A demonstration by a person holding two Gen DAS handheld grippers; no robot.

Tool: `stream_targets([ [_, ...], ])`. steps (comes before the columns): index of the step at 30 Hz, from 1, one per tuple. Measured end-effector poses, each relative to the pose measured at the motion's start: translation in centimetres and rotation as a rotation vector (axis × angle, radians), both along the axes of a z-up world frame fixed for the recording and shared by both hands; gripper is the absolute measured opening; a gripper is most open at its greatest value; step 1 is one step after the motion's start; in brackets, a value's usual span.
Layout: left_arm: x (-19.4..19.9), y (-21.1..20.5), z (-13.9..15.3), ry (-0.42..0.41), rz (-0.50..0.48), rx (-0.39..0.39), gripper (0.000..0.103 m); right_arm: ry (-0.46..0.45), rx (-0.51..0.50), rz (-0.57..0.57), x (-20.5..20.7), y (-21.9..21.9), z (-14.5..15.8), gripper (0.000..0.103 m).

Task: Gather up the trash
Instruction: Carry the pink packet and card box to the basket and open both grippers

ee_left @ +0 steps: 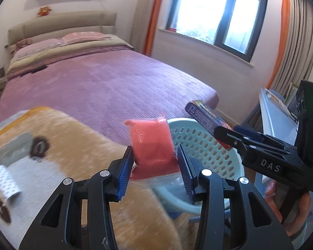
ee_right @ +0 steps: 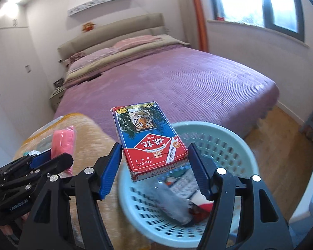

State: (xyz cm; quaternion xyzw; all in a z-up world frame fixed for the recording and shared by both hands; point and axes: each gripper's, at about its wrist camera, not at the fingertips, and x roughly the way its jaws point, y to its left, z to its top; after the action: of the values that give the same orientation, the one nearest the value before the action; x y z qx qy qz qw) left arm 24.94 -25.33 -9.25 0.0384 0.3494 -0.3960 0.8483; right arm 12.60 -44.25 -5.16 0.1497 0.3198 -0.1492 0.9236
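Showing basket (ee_right: pixel 229 137) contents: right view only (left: outside) (ee_left: pixel 200 143).

A home bedroom is showing here: a wide bed (ee_right: pixel 177 79) under a purple cover is filling mid-frame, pillows (ee_right: pixel 135 40) are lying against a padded headboard (ee_right: pixel 112 31), and orange-edged curtains (ee_left: pixel 292 41) are hanging beside the window (ee_left: pixel 217 14) at upper right.

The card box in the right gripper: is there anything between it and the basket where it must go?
Nothing visible. The card box, held in the right gripper, hangs over the near rim of the basket, whose mouth is open; trash already lies at the bottom.
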Motion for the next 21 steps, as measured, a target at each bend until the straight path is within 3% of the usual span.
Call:
stream_targets([
  [8,0.7,-4.6,-1.9,0.076,-0.063,-0.001,0.043,0.067,0.018,-0.108,-0.9,-3.6,-2.2,0.063],
  [11,0.6,-5.1,-2.1,0.072,-0.059,-0.007,0.071,0.104,0.044,-0.134,-0.9,-4.7,-3.3,0.066],
  [12,0.4,-4.9,-2.0,0.07,-0.053,-0.016,0.075,0.111,0.055,-0.143,-1.0,-5.0,-3.6,0.07],
  [21,0.3,-2.5,-2.2,0.108,-0.047,-0.06,0.079,0.104,0.081,-0.127,-1.7,-4.5,-3.8,0.072],
])
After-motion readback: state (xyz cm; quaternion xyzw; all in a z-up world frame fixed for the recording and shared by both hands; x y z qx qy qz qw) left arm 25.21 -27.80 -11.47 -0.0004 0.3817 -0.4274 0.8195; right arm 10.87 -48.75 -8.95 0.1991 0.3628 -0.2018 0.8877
